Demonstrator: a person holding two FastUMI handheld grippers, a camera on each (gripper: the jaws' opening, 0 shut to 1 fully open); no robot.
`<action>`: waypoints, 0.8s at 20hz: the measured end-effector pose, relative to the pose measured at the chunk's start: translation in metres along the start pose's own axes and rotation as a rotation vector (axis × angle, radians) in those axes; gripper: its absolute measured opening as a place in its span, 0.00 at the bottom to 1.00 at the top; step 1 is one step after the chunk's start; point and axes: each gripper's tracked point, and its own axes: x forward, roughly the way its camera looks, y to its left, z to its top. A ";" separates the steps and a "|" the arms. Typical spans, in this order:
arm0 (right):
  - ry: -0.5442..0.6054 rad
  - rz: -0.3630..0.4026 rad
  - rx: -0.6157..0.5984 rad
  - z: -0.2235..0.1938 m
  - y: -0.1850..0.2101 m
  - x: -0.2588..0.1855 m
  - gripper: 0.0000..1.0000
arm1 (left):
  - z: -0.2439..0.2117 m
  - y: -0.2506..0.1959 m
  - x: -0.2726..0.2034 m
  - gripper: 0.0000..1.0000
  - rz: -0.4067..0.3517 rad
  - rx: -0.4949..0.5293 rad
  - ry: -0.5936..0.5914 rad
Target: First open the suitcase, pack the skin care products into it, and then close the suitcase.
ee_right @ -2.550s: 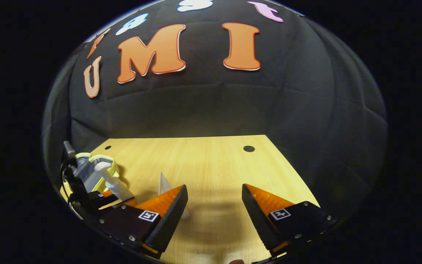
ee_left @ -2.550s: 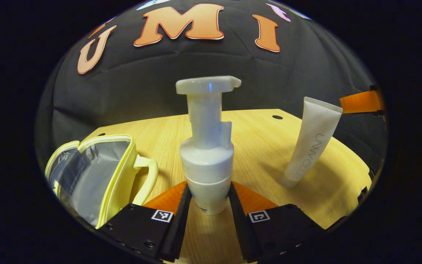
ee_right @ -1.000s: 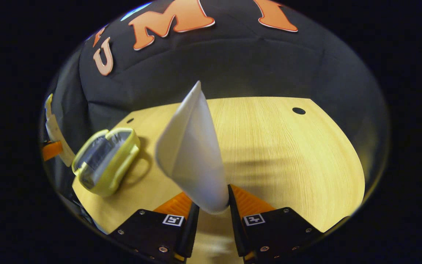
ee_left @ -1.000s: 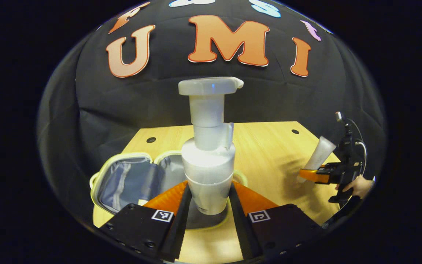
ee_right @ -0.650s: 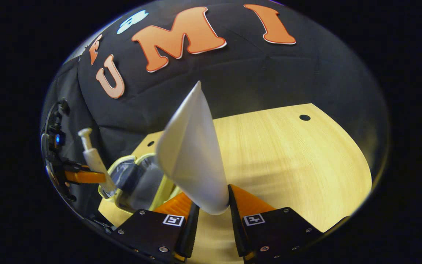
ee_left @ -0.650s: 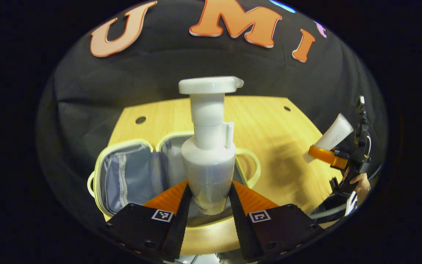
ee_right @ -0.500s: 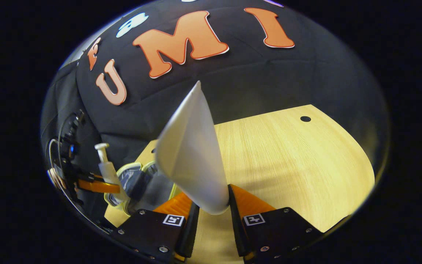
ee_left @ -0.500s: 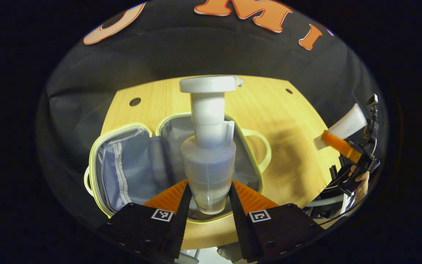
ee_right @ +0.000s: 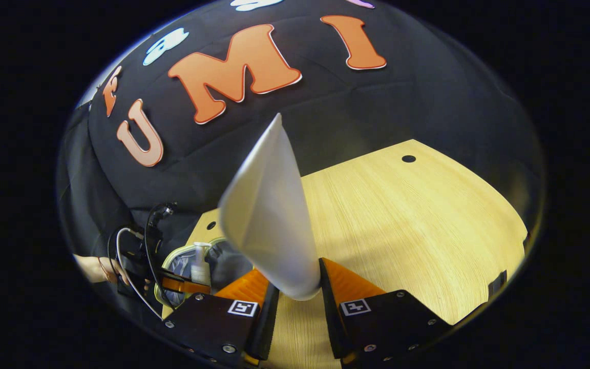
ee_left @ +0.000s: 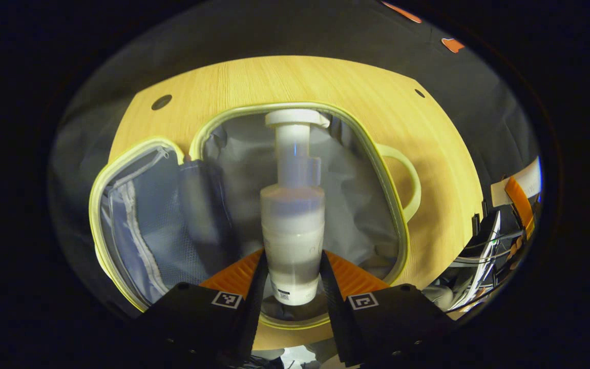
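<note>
Suitcase (ee_left: pixel 402 241): I see it lying open on the table (ee_left: pixel 285 77), both halves spread flat, so its lined main half faces up to take the products.
Left gripper (ee_left: pixel 291 287): I have it clenched on the pump bottle (ee_left: pixel 292 230), both fingers pressing the lower body, low enough that the pump head is left free.
Bottle position: held above the main half, pump end pointing toward the far rim; I judge it is lined up to go down lengthwise so it fits inside.
Right gripper (ee_right: pixel 294 302): clenched on the tube (ee_right: pixel 269 215) near its cap end, flat tail pointing up and away.
Tube position: over the bare table, right of the suitcase; I judge it waits there so the two grippers don't crowd the opening.
Stage: case opened, nothing packed yet, I think.
Next: lower the bottle, let go, then bring the tube across.
Risk: the bottle may roll toward the mesh pocket (ee_left: pixel 151 225).
</note>
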 end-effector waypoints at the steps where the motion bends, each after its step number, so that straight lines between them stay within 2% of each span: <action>1: 0.001 -0.006 0.003 0.001 0.000 0.000 0.45 | -0.002 0.003 0.005 0.60 0.000 -0.011 0.010; 4: 0.011 -0.010 -0.001 -0.001 0.001 -0.002 0.45 | -0.008 0.009 0.017 0.60 0.017 -0.047 0.032; 6: 0.018 -0.003 -0.010 0.000 0.004 -0.001 0.45 | 0.002 0.011 0.010 0.64 0.027 -0.039 -0.011; 7: 0.019 0.002 -0.013 0.001 0.006 0.000 0.45 | 0.008 0.010 0.005 0.70 0.018 -0.031 -0.035; 9: 0.030 0.017 -0.016 0.002 0.015 0.004 0.45 | 0.012 0.007 -0.006 0.96 0.038 -0.012 -0.078; 10: 0.035 0.026 -0.020 0.003 0.019 0.005 0.45 | 0.015 0.008 -0.011 0.99 0.047 -0.005 -0.109; 13: 0.050 0.075 -0.046 0.007 0.042 0.006 0.45 | 0.020 0.002 -0.035 0.99 0.045 0.005 -0.209; 16: 0.097 0.124 -0.123 0.005 0.069 0.012 0.45 | 0.038 0.002 -0.064 0.99 0.050 0.022 -0.385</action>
